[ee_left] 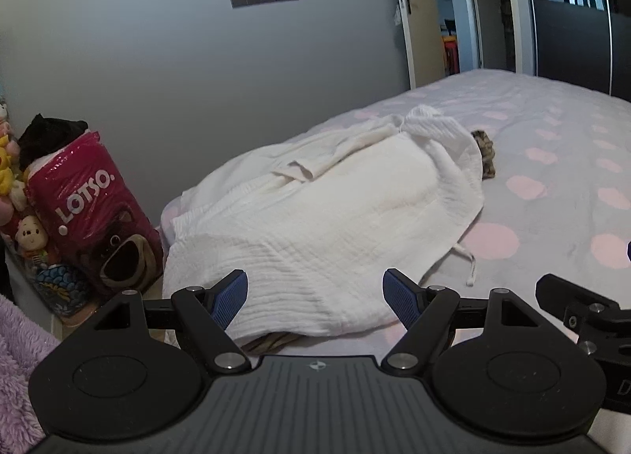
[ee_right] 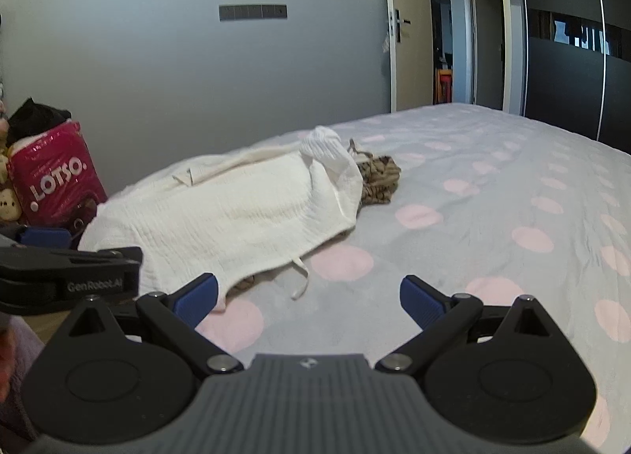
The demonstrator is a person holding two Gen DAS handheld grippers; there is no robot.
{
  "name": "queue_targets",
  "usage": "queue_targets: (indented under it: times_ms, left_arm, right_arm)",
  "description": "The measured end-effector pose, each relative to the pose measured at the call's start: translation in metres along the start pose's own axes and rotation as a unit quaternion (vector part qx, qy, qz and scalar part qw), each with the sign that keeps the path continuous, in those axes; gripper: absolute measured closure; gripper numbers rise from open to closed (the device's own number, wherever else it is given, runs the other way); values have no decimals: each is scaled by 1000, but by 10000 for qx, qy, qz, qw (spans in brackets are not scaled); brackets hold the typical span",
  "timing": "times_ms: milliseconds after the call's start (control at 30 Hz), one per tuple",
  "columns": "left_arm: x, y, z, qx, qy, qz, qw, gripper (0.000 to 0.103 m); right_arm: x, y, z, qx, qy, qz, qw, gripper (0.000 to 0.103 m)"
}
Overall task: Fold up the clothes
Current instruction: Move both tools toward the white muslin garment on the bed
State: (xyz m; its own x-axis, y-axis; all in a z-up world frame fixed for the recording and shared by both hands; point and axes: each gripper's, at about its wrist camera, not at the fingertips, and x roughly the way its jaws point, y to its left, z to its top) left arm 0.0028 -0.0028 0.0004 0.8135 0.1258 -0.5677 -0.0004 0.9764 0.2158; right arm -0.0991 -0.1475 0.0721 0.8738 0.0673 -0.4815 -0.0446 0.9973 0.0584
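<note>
A white crinkled garment (ee_left: pixel 315 217) lies spread on the bed, with a loose tie (ee_left: pixel 467 260) at its right edge. It also shows in the right wrist view (ee_right: pixel 221 217). A brown patterned cloth (ee_right: pixel 378 178) lies partly hidden under it, peeking out at the far end and at the near hem (ee_left: pixel 272 339). My left gripper (ee_left: pixel 315 296) is open and empty, just above the garment's near hem. My right gripper (ee_right: pixel 307 296) is open and empty, over the bedsheet to the right of the hem.
The bed (ee_right: pixel 493 197) has a grey sheet with pink dots. A pink LOTSO bag (ee_left: pixel 90 217) and plush toys (ee_left: pixel 27 233) stand at the left against the wall. An open door (ee_left: pixel 426 20) and a dark wardrobe (ee_left: pixel 572 20) are behind.
</note>
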Motion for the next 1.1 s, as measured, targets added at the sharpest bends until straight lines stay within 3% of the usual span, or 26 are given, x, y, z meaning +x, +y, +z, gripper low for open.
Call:
queue_targets:
  times_ms: [167,333,567,700,1100]
  left_arm:
    - [9,-13,13,134,-8,87,9999,28]
    - [-7,-3,5,-169,-385,-10,9991,28]
    - [-5,8,3,-482,-284,-226,9982,28]
    - [-5,5,1,-338,-247,-380,9984,28]
    - [-8,7,-1,-423,-465,-412,9972,28]
  right_arm:
    - [1,4,8,5,66,29,10000,4]
    - [2,6,11,1,97,65,9999,4]
    - [-1,4,-7,-65,-70,175,9998,4]
    - [2,5,-6,-103,-76,155,9998,3]
    - [4,7,-7,-160,-54,211,9996,3]
